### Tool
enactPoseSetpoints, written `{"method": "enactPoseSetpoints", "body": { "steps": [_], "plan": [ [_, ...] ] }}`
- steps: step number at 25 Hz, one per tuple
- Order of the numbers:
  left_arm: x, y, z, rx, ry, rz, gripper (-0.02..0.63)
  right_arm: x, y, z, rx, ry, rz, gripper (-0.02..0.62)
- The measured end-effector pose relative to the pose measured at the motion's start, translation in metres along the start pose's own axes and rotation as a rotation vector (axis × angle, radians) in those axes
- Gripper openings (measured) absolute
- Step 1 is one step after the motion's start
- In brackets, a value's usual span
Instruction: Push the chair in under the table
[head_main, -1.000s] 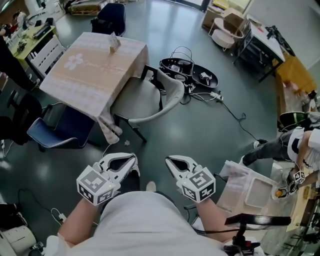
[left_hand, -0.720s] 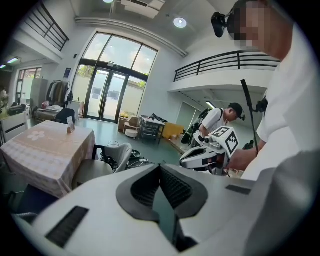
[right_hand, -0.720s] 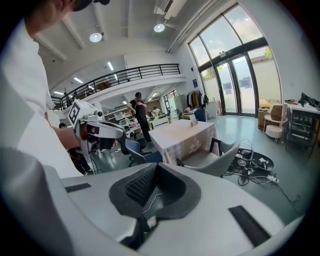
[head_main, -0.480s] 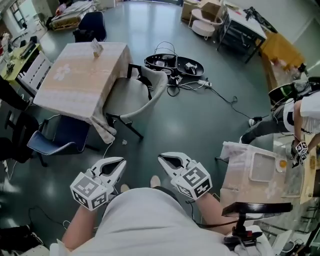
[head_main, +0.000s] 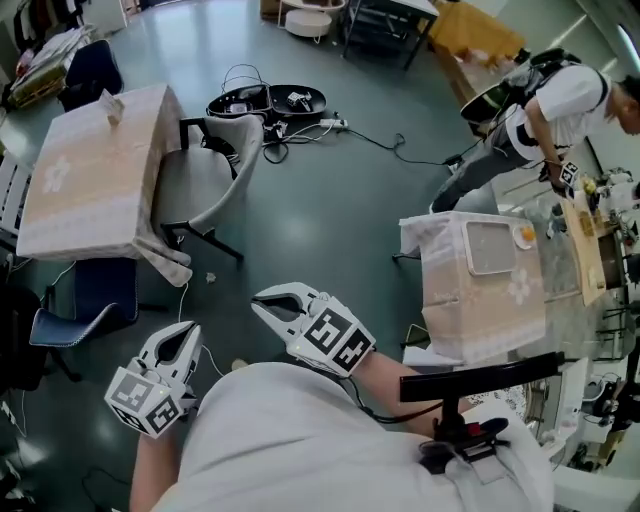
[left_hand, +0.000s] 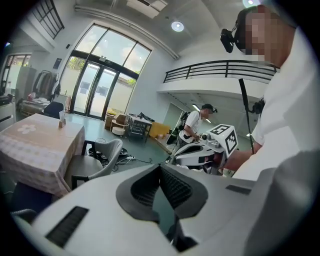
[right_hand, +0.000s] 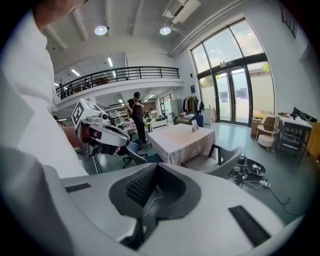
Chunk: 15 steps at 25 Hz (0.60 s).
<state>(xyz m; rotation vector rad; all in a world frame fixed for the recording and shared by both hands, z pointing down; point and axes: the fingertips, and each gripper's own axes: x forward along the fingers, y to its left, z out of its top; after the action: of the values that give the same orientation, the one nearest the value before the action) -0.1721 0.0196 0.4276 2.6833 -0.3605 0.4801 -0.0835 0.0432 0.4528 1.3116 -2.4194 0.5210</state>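
Observation:
The grey chair (head_main: 205, 175) stands on the floor at the right side of the table (head_main: 85, 185), which has a beige cloth; its seat is partly out from under the edge. Both sit at the upper left of the head view, well away from my grippers. My left gripper (head_main: 187, 333) hangs low at the left, shut and empty. My right gripper (head_main: 264, 299) is near the middle, shut with nothing in it. The left gripper view shows the chair (left_hand: 100, 156) and table (left_hand: 35, 145) far ahead of the left gripper (left_hand: 160, 167). The right gripper (right_hand: 156, 167) also faces the chair (right_hand: 217, 161).
A second clothed table (head_main: 480, 290) with a tray stands close on the right. Black cases and cables (head_main: 270, 100) lie on the floor behind the chair. A blue chair (head_main: 65, 315) sits below the table. A person (head_main: 545, 95) bends over at the upper right.
The head view has swung to the right, so the table and chair now lie further left. Both grippers have shifted left and lower in the view, still shut.

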Motion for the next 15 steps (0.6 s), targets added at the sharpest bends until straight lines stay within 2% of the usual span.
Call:
{"method": "enactPoseSetpoints", "body": {
  "steps": [10,15],
  "plan": [
    [-0.055,0.02,-0.027,-0.017,0.013,-0.037,0.012,0.038,0.061,0.006,0.014,0.022,0.006,0.014],
    [-0.075,0.039,-0.04,-0.032,0.005,-0.037,0.012,0.06,0.078,0.008,0.005,0.023,-0.001,0.014]
  ]
}}
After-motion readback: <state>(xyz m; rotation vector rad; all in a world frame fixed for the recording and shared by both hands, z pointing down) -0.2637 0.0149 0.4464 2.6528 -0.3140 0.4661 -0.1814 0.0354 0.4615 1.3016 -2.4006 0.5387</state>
